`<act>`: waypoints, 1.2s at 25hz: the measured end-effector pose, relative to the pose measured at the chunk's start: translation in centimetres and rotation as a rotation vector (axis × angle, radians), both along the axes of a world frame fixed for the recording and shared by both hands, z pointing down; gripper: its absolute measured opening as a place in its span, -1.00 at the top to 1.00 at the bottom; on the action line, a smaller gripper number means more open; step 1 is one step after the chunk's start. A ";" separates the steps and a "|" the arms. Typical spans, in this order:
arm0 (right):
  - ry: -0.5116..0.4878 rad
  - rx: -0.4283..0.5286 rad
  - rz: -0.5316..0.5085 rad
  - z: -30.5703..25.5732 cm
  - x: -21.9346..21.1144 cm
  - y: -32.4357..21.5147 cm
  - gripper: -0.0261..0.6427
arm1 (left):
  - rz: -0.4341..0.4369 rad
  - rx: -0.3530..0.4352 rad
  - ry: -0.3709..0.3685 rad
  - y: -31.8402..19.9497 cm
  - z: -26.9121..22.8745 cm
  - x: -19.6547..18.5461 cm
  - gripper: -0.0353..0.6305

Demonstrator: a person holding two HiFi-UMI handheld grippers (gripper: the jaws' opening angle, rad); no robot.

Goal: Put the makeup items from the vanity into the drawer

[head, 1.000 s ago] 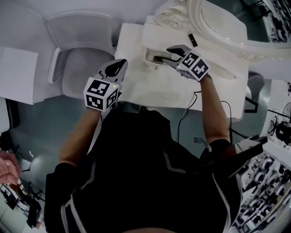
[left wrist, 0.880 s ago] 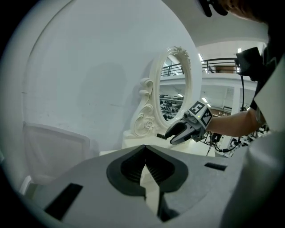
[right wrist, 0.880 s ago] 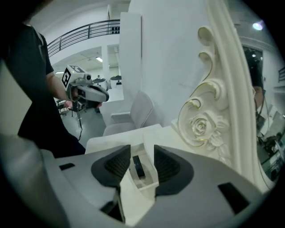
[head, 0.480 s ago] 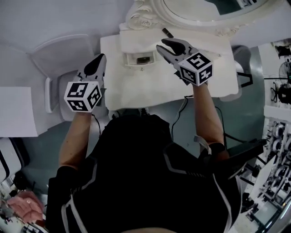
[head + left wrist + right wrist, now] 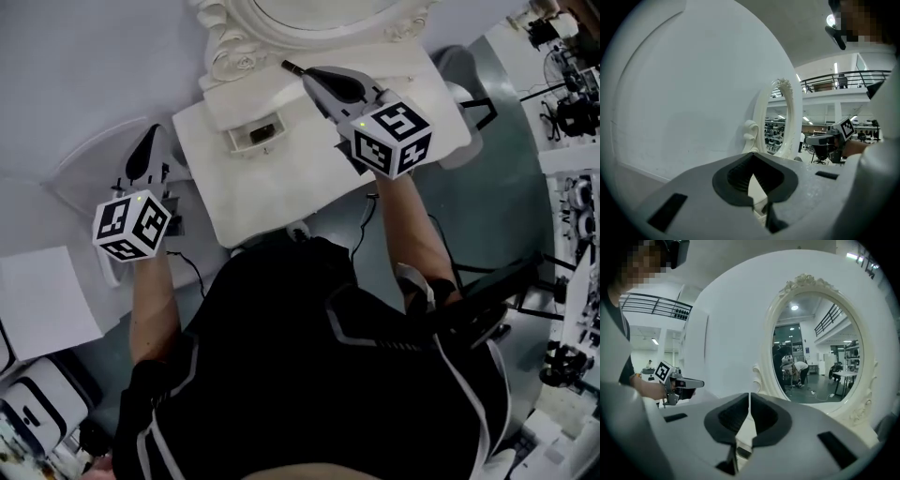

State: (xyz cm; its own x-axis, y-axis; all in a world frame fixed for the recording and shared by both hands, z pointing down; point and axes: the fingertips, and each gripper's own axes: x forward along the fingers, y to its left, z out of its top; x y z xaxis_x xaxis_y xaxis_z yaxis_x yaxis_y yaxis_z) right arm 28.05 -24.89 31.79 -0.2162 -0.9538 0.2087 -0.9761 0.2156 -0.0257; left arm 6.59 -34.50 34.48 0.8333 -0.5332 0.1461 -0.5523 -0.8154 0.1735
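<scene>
bench [image 5: 281, 183]: white vanity top, set at a slant in the head view. the back edge meets the carved base of the mirror [image 5: 230, 52]. the left edge and the front edge are free. a broad bare strip lies between the drawer and the front edge.

drawer [image 5: 246, 142]: a small drawer in the raised back part of the bench, pulled open. one dark item [image 5: 263, 130] lies inside.

makeup item [image 5: 292, 67]: a thin dark stick on the raised back part, close to the mirror base. it lies to the right of the drawer, just beyond the right tips and apart from them.

right hand-held gripper [image 5: 315, 78]: over the back right of the bench, pointing at the mirror base. its jaws are closing and have narrowed to a slit. its own view [image 5: 749, 398] shows nothing between them. the mirror [image 5: 815, 348] fills that view's right half, with plain wall to the left.

left hand-held gripper [image 5: 146, 142]: off the bench's left edge, above a pale chair [image 5: 89, 167], well apart from the drawer. its jaws meet at the tips and hold nothing [image 5: 751, 157]. its own view shows bare wall ahead and the mirror [image 5: 780, 122] edge-on to the right.

cable [image 5: 375, 202]: hangs below the bench's front edge, beside the right forearm.
</scene>
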 end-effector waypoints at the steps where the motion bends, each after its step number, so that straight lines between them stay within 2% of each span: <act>1: -0.007 0.010 0.017 -0.4 0.0 0.2 0.88 | 0.000 0.006 0.000 0.0 -0.4 -0.1 0.88; 9: -0.029 0.053 0.097 -1.6 0.2 0.9 0.91 | -0.002 0.066 0.003 -0.4 -2.4 -0.2 0.88; 16: -0.029 0.079 0.146 -1.9 1.0 1.2 0.91 | 0.008 0.065 -0.005 -0.2 -2.2 0.0 0.88; 21: -0.048 0.084 0.153 -2.1 1.1 1.3 0.91 | 0.004 0.046 0.018 -0.2 -2.3 -0.1 0.88; 30: -0.028 0.094 0.169 -2.8 1.8 1.3 0.91 | -0.023 0.081 0.000 0.0 -2.7 0.0 0.88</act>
